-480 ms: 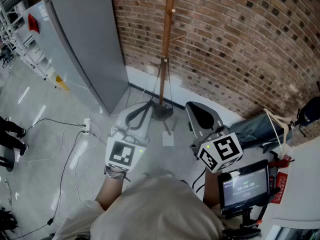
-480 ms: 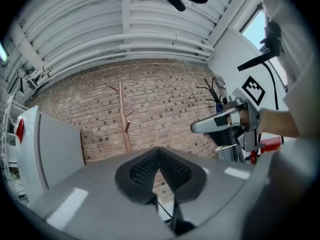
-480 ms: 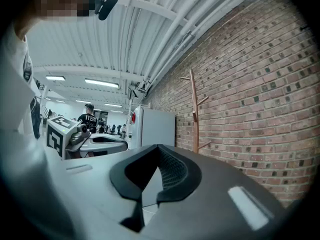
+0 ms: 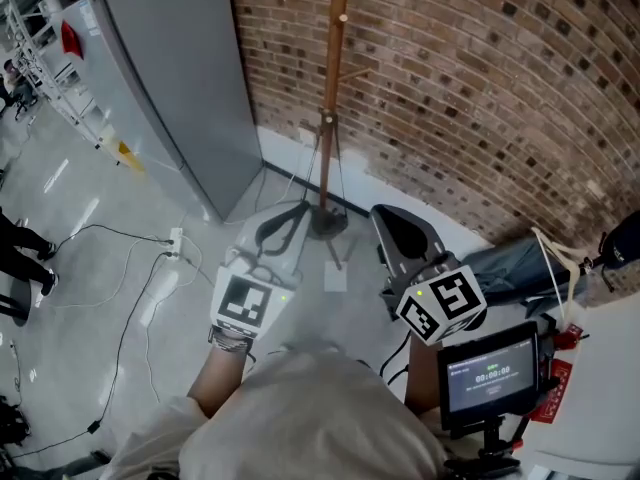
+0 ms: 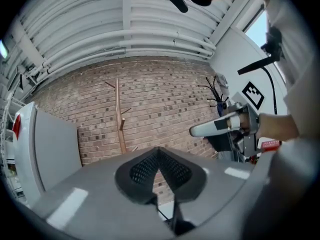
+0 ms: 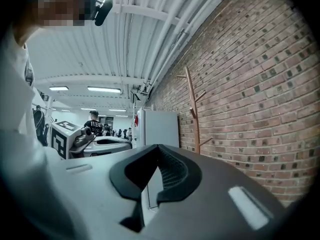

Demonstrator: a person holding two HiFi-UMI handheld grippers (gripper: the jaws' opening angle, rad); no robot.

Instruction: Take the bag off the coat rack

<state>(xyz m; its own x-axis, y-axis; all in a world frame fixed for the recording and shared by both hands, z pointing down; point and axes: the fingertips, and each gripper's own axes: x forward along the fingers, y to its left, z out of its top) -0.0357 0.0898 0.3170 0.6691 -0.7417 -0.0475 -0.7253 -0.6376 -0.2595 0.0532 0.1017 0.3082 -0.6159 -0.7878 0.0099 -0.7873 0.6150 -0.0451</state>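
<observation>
Straight ahead of left gripper [image 4: 285,223], coat rack [image 4: 331,88] stands bare against brick wall [image 4: 480,68] | just right of right gripper [image 4: 398,230], blue-grey cloth heap looks like the bag [image 4: 505,258]: soft, light, floppy, best taken by its pale strap [image 4: 548,246] | both grippers closed tight, empty | screen [image 4: 490,373] digits unreadable

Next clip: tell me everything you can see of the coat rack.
The coat rack is a slim reddish-brown wooden pole, upright on a dark round base on the pale floor, by the brick wall and near the grey cabinet. Short pegs angle upward at several heights. Thin lines run from a lower peg toward the base; what they are is unclear. The other visible pegs look bare. The left gripper and right gripper, both shut, are short of it, not touching.
</observation>
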